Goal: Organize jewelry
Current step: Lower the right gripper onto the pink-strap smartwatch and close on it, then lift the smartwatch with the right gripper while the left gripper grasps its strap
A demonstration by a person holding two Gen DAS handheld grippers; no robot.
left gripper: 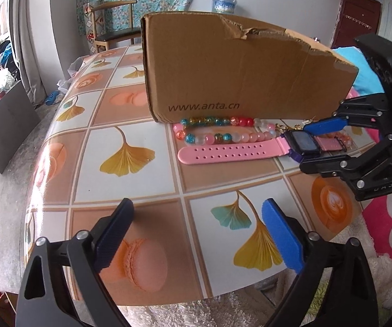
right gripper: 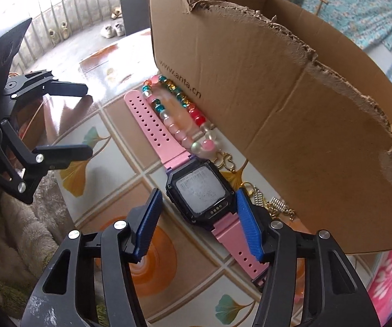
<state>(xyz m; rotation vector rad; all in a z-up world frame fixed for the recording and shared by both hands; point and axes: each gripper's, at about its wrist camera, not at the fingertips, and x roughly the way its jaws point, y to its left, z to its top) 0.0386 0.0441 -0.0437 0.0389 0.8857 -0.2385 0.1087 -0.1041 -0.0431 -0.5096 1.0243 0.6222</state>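
Pink-strap watch (right gripper: 200, 194), blk square face

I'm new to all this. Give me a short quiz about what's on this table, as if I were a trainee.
1. True or false: the right gripper has its fingers on either side of the watch face.
2. What lies between the watch's pink strap and the cardboard box? A) a spoon B) a bead bracelet C) a sock
3. Fill in: the left gripper hangs over bare tablecloth, its jaws ____.

Key:
1. True; whether the pads already press on the watch, the views do not settle.
2. B
3. open, with nothing between them
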